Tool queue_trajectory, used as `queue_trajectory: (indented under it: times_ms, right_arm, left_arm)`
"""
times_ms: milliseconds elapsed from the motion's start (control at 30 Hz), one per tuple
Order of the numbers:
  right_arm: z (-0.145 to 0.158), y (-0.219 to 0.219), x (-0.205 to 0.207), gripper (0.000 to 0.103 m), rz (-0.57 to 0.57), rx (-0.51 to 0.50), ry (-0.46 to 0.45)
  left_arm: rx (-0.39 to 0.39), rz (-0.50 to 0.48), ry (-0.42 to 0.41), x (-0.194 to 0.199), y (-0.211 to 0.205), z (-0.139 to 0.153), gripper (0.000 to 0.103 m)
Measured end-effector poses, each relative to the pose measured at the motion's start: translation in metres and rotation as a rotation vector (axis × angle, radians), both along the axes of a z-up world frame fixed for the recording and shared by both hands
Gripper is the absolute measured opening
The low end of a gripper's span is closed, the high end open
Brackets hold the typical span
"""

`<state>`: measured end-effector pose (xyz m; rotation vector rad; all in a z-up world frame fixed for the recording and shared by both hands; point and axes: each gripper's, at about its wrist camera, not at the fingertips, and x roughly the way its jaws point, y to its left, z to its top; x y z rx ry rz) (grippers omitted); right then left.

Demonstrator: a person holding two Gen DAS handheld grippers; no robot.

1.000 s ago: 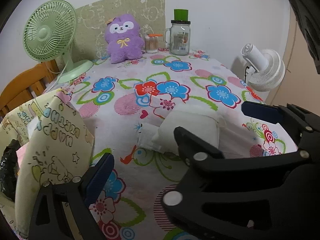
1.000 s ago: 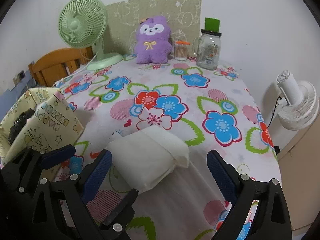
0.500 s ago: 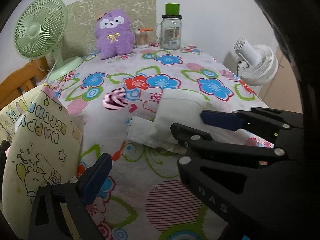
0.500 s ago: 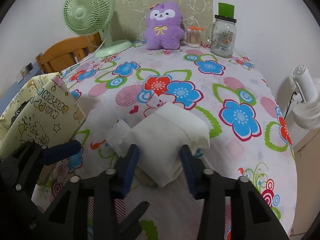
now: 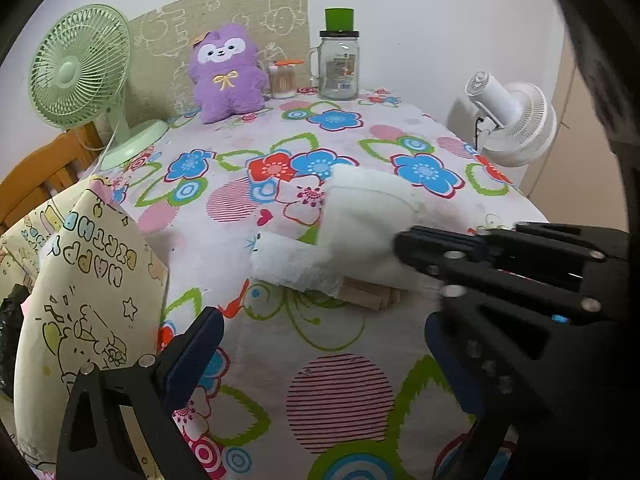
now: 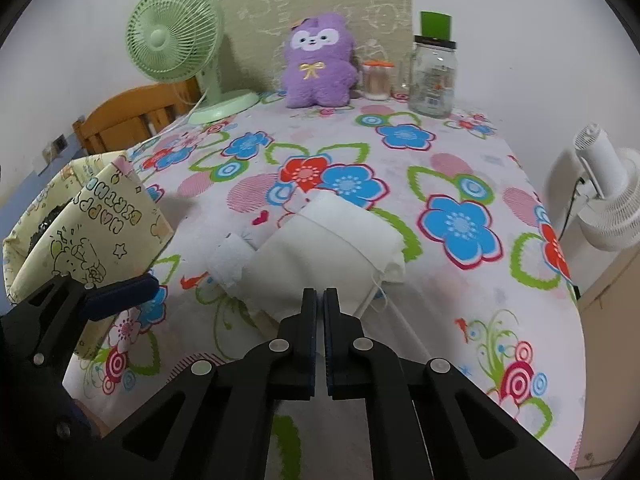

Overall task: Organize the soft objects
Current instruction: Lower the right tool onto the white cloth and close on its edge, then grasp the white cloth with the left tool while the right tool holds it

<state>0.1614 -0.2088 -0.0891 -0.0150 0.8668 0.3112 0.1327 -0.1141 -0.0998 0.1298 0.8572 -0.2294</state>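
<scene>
A folded white cloth (image 6: 324, 240) lies mid-table on the flowered tablecloth, with a small rolled white piece (image 6: 230, 260) at its left. My right gripper (image 6: 319, 296) has its jaws closing to a thin slit, pinching the cloth's near edge. In the left wrist view the same cloth (image 5: 360, 216) is caught at its right side by the right gripper (image 5: 402, 240). My left gripper (image 5: 320, 352) hovers open in front of the cloth, nothing between its fingers. A purple plush toy (image 6: 318, 64) sits upright at the table's back.
A yellow "Happy Birthday" gift bag (image 5: 88, 280) stands open at the table's left edge. A green fan (image 6: 180, 40), a swab jar (image 6: 376, 80) and a glass jar (image 6: 434, 76) line the back. A white fan (image 6: 608, 196) stands off the right edge. Something beige (image 5: 368, 298) shows under the cloth.
The right gripper's jaws went from wide apart around the white cloth to shut on its near edge. The left gripper stayed open in about the same place.
</scene>
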Motion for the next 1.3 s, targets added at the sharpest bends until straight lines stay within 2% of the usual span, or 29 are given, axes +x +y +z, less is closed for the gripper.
queue_trajectory:
  times_ms: [433, 633, 867, 1167, 1300]
  right_arm:
    - [-0.003, -0.041, -0.003, 0.002, -0.128, 0.014, 0.014]
    - [0.001, -0.047, 0.000, 0.003, -0.136, 0.073, 0.015]
    - [0.001, -0.044, 0.011, 0.004, -0.138, 0.052, 0.045]
    - [0.003, -0.042, 0.017, 0.004, -0.144, 0.049, 0.034]
    - [0.002, -0.038, 0.018, 0.004, -0.144, 0.037, 0.023]
  left_arm:
    - [0.073, 0.043, -0.020, 0.015, -0.004, -0.004, 0.101]
    - [0.074, 0.033, -0.021, 0.025, -0.008, -0.004, 0.102]
    - [0.095, 0.000, -0.009, 0.037, -0.016, -0.007, 0.102]
    - [0.052, -0.011, 0.040, 0.049, -0.015, -0.019, 0.102]
    - [0.020, -0.031, 0.051, 0.048, -0.014, -0.018, 0.090]
